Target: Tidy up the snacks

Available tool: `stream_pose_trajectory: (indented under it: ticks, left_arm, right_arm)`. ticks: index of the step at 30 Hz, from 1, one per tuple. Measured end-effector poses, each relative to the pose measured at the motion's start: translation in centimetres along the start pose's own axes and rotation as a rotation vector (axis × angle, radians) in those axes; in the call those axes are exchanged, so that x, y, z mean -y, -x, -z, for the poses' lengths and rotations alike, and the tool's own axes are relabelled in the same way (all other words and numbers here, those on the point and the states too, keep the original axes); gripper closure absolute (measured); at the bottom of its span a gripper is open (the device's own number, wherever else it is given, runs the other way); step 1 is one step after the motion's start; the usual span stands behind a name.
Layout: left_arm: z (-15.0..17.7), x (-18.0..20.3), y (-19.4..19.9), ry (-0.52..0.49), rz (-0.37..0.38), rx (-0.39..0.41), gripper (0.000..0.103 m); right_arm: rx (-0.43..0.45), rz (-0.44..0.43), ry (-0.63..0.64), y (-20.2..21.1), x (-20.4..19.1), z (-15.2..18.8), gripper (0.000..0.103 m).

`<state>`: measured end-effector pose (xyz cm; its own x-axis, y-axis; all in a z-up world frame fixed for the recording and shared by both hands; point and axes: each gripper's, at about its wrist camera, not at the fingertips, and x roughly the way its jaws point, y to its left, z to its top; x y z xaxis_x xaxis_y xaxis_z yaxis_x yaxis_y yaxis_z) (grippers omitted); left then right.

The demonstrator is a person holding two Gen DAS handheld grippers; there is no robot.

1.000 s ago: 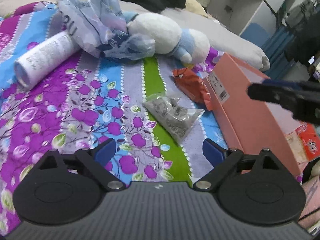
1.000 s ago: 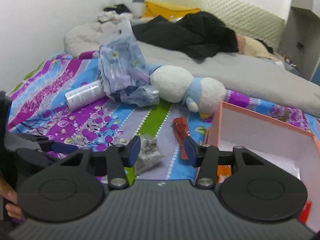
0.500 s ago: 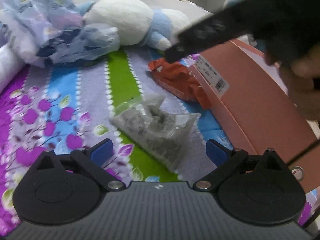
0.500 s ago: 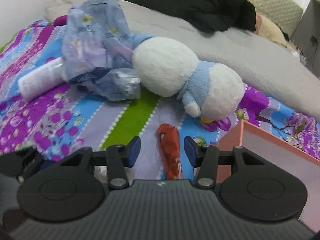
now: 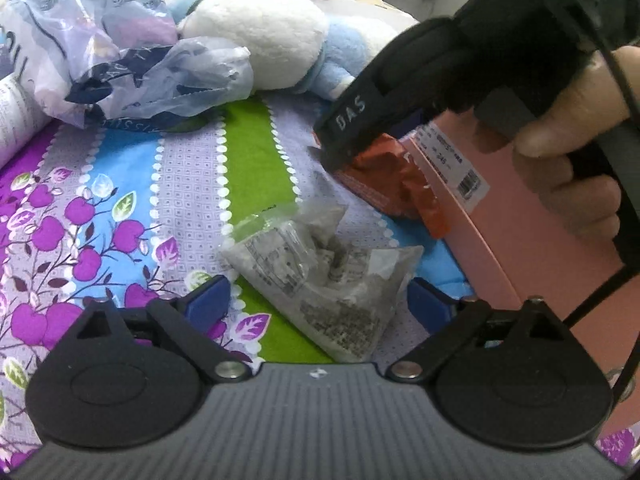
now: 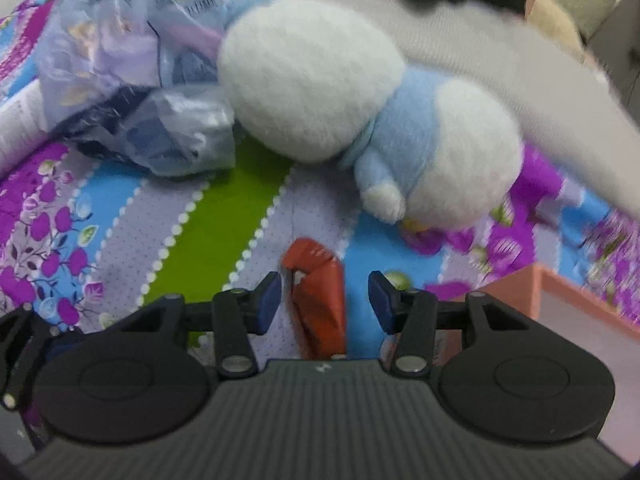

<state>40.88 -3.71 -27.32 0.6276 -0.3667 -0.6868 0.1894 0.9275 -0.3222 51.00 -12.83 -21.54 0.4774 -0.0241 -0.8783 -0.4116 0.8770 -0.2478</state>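
You had both tools working one corner of the bedspread. Your left gripper stood wide, and its jaws had just been closing a touch; the clear packet of grey pieces lay between the blue pads, neither pad pressing on it. That looked like a straddle before a pinch, wide because the packet is broad and crumpled.

Your right gripper was at a narrower gap, jaws apart, with the red snack wrapper lying lengthwise between the pads, untouched. The narrower setting suited a slim, folded wrapper. In the left wrist view that tool pointed steeply down onto the wrapper, your right hand on its handle.

The wrapper lay touching the side of the pink box, the packet just beside it. Judging from that, the box was the likely home for both, a short carry. The plush toy and crumpled plastic bag sat behind, clear of either reach.
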Motion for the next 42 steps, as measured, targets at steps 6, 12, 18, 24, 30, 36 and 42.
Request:
stream_pose_trajectory:
  ticks: [6,12,18,24,30,36,42]
  left_arm:
    - [0.2,-0.7,0.7,0.015,-0.015,0.017,0.022]
    - [0.4,-2.1,1.8,0.09,0.018,0.026,0.031]
    - [0.7,-2.8,3.5,0.134,0.006,0.023,0.032]
    - [1.6,-2.9,6.3,0.15,-0.012,0.037,0.033]
    - [2.9,-3.0,9.7,0.153,-0.037,0.051,0.033]
    - [4.2,-2.9,13.6,0.147,-0.076,0.058,0.036]
    - [5.0,-2.3,17.7,0.132,-0.089,0.069,0.038]
  right_arm:
    - [-0.054,0.004,-0.066,-1.0,0.1,0.7,0.068]
    - [-0.031,-0.025,-0.085,0.6,-0.1,1.8,0.082]
    - [0.018,-0.066,-0.092,3.3,-0.6,3.4,0.082]
    - [0.044,-0.122,-0.126,6.1,-1.2,4.9,0.082]
    - [0.098,-0.158,-0.143,9.4,-2.6,7.7,0.082]
    - [0.15,-0.196,-0.177,13.0,-4.1,11.3,0.082]
    - [0.2,-0.209,-0.201,16.8,-5.5,15.2,0.082]
